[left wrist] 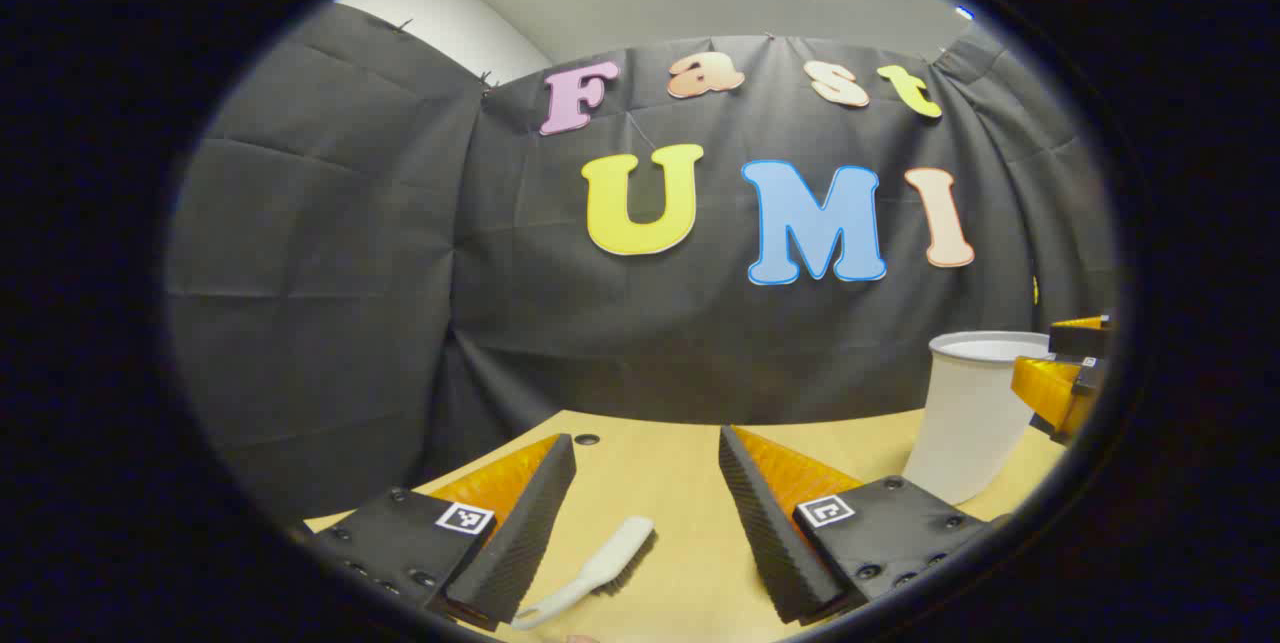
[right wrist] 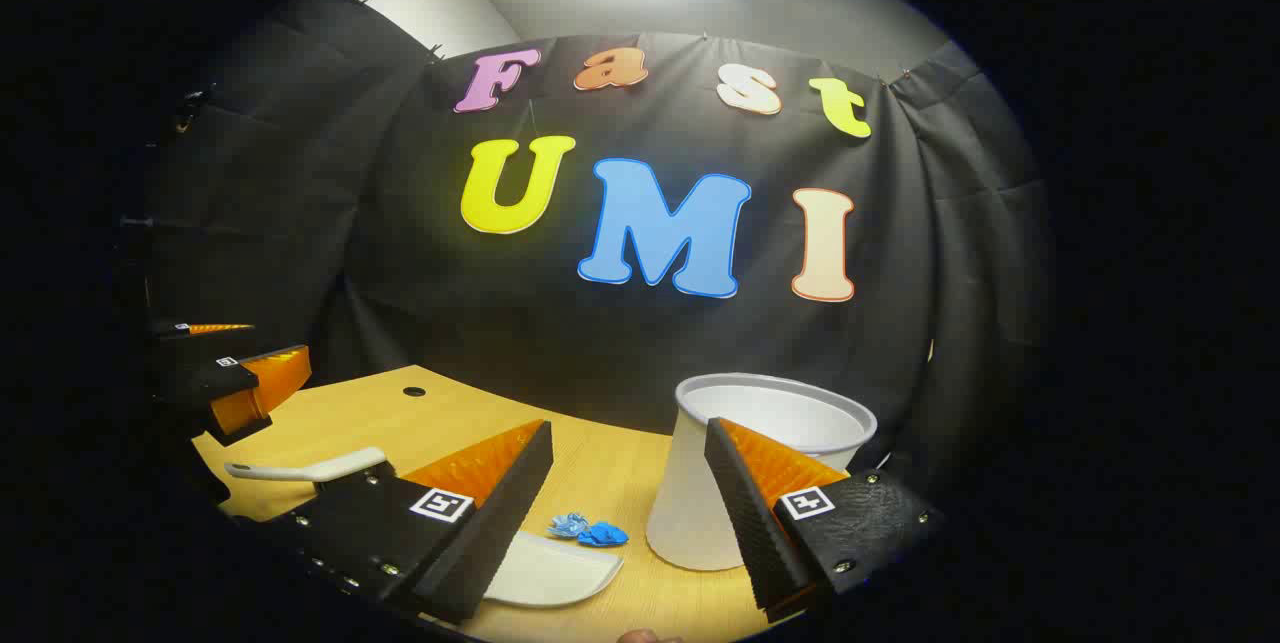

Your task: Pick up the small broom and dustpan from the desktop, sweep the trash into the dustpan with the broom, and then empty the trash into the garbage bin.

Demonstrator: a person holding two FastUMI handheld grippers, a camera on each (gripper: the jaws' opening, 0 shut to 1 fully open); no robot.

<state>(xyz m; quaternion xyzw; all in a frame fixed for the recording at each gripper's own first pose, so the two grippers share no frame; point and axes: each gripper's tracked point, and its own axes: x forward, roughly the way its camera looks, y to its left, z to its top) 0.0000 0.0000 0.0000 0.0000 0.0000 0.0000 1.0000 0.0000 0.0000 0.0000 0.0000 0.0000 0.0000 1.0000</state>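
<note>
Both grippers hovered over the light wooden desktop [left wrist: 670,463], jaws spread wide. Between the left gripper's [left wrist: 648,513] fingers lay the small white plastic broom [left wrist: 590,583]. Ahead of the right gripper [right wrist: 628,503] sat blue crumpled trash [right wrist: 590,531], the flat white dustpan [right wrist: 550,573], and the white round garbage bin [right wrist: 700,483].
</note>
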